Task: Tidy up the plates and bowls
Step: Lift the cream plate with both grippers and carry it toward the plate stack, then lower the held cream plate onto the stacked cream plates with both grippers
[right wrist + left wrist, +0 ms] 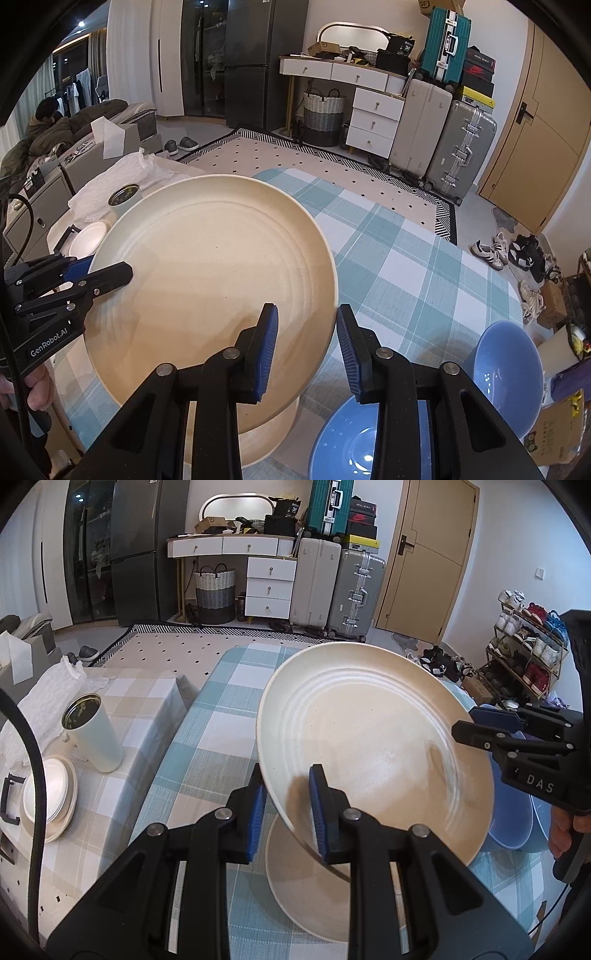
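Observation:
My left gripper [290, 812] is shut on the rim of a large cream plate [376, 738] and holds it tilted above a second cream plate [310, 882] on the blue checked tablecloth [207, 746]. The held plate [214, 277] fills the left of the right wrist view, with the left gripper [92, 273] clamped on its left rim. My right gripper [306, 350] is open, its fingers astride the plate's right rim without closing; it also shows in the left wrist view [469, 727]. Two blue bowls [509, 373] [343, 443] sit below it.
A side table at left carries a stack of white plates [51, 797], a white cylindrical tin [92, 734] and crumpled white wrapping [55, 690]. Suitcases, drawers, a basket and a shoe rack [528, 646] stand beyond the table.

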{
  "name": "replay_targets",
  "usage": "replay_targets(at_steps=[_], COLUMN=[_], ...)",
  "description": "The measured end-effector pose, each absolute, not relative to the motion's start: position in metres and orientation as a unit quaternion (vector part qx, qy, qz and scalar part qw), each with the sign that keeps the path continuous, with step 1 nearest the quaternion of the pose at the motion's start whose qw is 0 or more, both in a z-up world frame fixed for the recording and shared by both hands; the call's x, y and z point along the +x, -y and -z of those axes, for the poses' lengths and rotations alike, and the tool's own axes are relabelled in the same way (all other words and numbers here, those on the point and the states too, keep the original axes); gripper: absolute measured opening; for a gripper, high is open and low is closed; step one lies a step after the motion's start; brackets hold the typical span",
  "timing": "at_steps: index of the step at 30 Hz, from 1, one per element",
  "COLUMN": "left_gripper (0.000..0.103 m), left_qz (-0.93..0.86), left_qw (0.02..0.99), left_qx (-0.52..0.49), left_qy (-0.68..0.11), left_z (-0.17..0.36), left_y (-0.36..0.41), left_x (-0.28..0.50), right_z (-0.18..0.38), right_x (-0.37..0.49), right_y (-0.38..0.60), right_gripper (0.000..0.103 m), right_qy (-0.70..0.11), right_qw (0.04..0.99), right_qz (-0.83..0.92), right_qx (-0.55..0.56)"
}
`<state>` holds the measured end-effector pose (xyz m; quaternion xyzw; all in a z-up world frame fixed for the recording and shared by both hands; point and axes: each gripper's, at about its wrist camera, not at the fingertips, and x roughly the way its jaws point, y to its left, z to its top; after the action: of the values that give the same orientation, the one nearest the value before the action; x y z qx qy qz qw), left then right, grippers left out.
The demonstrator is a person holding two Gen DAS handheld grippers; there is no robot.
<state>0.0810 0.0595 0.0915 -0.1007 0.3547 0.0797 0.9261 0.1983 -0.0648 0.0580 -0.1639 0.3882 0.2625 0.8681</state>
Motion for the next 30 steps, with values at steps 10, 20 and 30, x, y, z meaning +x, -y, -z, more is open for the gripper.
replay_targets(at_steps=[10,20,30], left_gripper=[0.019,0.019,0.019], left_qz=[-0.077,-0.078,-0.077], left_qw=[0.923,0.918,0.916], left_qx=[-0.097,-0.100,-0.099], left_qy=[-0.364,-0.375,-0.382], left_z=[-0.080,-0.058,-0.037], left_y=[-0.054,-0.055,-0.058], left_x=[0.061,0.054,0.049], right_z=[-0.048,-0.030,-0.006], right_x=[0.176,0.157,0.146], right_y=[0.070,0.072,0.074], right_gripper=[0.033,0.033,0.033], right_qy=[-0.390,-0.397,-0.406], right_qw=[0.868,0.865,0.862], right_qz=[-0.269,-0.272,-0.274], right_qx=[-0.151,-0.143,-0.133])
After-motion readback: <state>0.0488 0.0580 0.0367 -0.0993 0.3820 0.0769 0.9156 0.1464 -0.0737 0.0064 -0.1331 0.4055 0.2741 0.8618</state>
